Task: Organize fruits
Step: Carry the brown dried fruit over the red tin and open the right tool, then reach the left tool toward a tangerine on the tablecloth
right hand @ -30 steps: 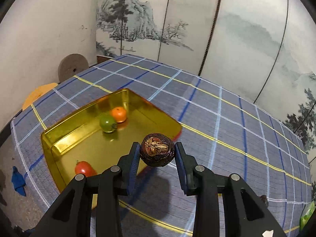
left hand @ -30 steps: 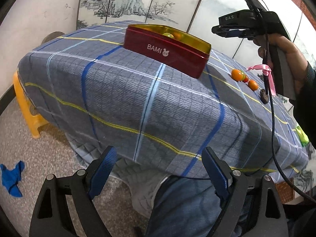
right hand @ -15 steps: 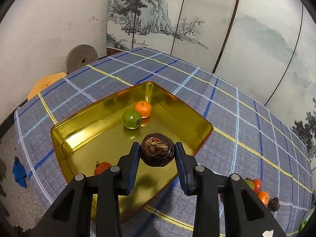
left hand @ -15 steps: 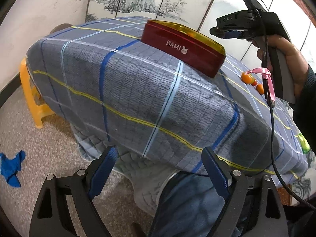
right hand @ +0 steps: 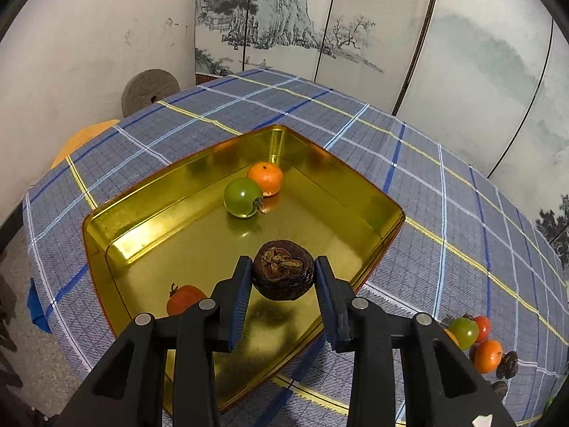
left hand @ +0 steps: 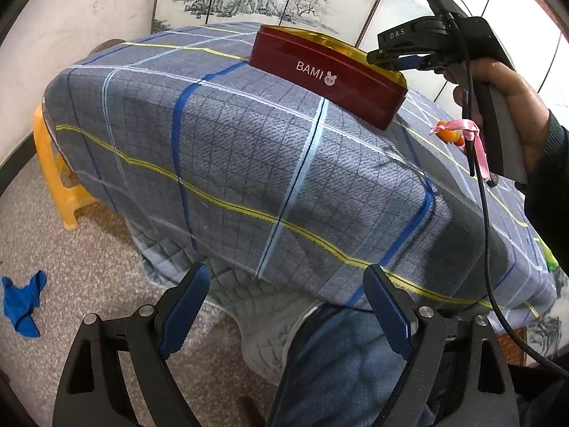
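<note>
my right gripper (right hand: 283,277) pinches a dark brown, wrinkled round fruit (right hand: 283,274) between its blue pads, low centre of the right wrist frame, hanging over the glossy gold inside of the tin (right hand: 149,245). the tin is a rounded rectangle, mirror-smooth within and deep red outside. in it lie a smooth green tomato (right hand: 243,197) touching a dimpled orange mandarin (right hand: 265,178) near the far corner, and a red tomato (right hand: 185,299) partly hidden behind my left finger. the quilted grey-blue plaid cloth (right hand: 444,185) covers the table. a small heap of loose fruit (right hand: 476,341) at lower right is cut off by my gripper. my left gripper (left hand: 286,306) is spread wide with nothing between its pads, at the bottom of its own frame.
</note>
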A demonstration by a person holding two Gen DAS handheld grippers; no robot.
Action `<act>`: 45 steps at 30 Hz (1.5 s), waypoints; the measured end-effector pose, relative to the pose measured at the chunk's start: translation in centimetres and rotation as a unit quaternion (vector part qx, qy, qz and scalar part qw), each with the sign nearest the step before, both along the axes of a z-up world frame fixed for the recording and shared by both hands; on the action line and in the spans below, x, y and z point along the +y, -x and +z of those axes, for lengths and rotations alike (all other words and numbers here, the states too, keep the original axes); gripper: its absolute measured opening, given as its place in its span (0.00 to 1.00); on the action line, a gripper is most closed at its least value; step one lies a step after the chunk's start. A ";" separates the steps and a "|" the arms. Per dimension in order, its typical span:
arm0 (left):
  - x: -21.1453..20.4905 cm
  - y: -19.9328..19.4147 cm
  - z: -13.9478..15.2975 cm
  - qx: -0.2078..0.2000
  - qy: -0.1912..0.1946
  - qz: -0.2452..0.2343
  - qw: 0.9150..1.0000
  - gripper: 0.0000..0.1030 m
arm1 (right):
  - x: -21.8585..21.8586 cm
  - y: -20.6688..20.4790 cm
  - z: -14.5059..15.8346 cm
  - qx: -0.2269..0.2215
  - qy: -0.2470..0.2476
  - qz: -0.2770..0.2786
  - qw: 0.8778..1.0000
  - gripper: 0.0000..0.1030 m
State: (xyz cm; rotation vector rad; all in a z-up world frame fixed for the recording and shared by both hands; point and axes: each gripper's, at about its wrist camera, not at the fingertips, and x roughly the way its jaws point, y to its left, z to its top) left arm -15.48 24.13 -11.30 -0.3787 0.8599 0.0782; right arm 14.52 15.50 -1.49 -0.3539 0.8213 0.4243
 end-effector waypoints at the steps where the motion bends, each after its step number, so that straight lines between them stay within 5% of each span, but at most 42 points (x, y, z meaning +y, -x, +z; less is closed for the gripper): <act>1: 0.0 0.0 0.0 0.001 0.000 0.001 1.000 0.85 | 0.0 -0.1 -0.2 0.002 -0.001 0.000 1.000 0.31; 25: 0.0 -0.3 -0.6 0.017 -0.001 0.001 1.000 0.85 | 1.2 0.1 -2.4 0.022 0.024 0.019 0.999 0.33; 32: -0.2 -0.2 -0.1 0.013 -0.012 0.002 1.000 0.85 | 0.5 0.4 -2.0 0.022 0.003 0.028 0.999 0.50; 38: -1.3 -0.2 1.0 -0.001 -0.039 -0.011 0.999 0.85 | -5.0 2.3 1.2 -0.024 -0.067 0.019 0.997 0.64; 45: -3.7 -1.8 3.0 -0.029 -0.075 -0.051 0.995 0.85 | -20.7 2.8 1.6 -0.051 -0.129 -0.101 0.985 0.70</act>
